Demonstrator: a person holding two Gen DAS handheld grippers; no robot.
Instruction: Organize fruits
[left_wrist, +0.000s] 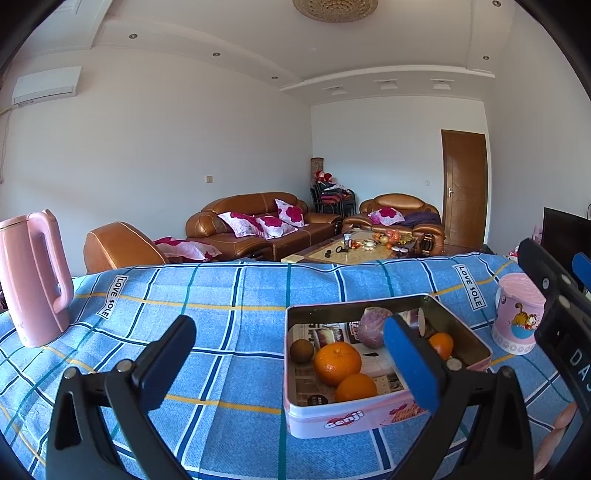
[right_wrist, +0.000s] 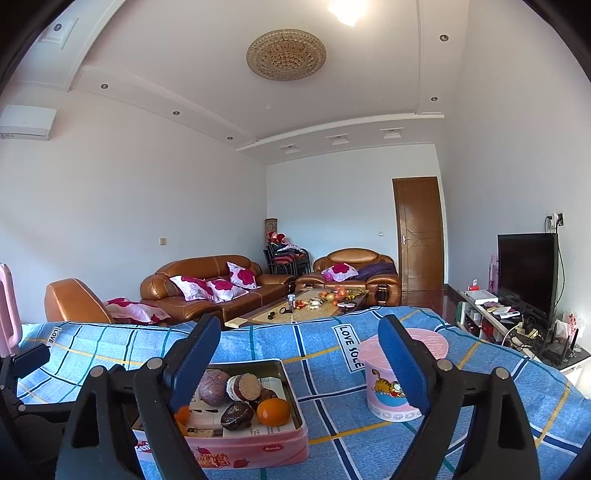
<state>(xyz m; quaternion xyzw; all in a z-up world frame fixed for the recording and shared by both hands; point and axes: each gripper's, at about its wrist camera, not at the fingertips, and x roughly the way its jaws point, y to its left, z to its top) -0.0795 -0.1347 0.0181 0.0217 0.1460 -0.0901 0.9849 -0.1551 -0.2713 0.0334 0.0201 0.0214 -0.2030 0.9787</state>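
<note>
Nearest, left gripper (left_wrist: 291, 360) spread wide, empty, right gripper (right_wrist: 301, 360) likewise spread, holding nothing. Just beyond, on the blue checked cloth (left_wrist: 229, 295), pink tin (left_wrist: 369, 411) running long axis away, holding oranges (left_wrist: 337, 362). Farther right, pink cup (right_wrist: 391, 387).

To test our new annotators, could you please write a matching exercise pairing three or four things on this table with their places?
Things:
1. kettle
2. oranges
3. Garfield tub
4. left gripper

Places:
a. inside the pink tin
b. at the cloth's far left edge
c. right of the tin, lid on
d. open above the cloth, holding nothing

Pairs: 1-b, 2-a, 3-c, 4-d
</note>
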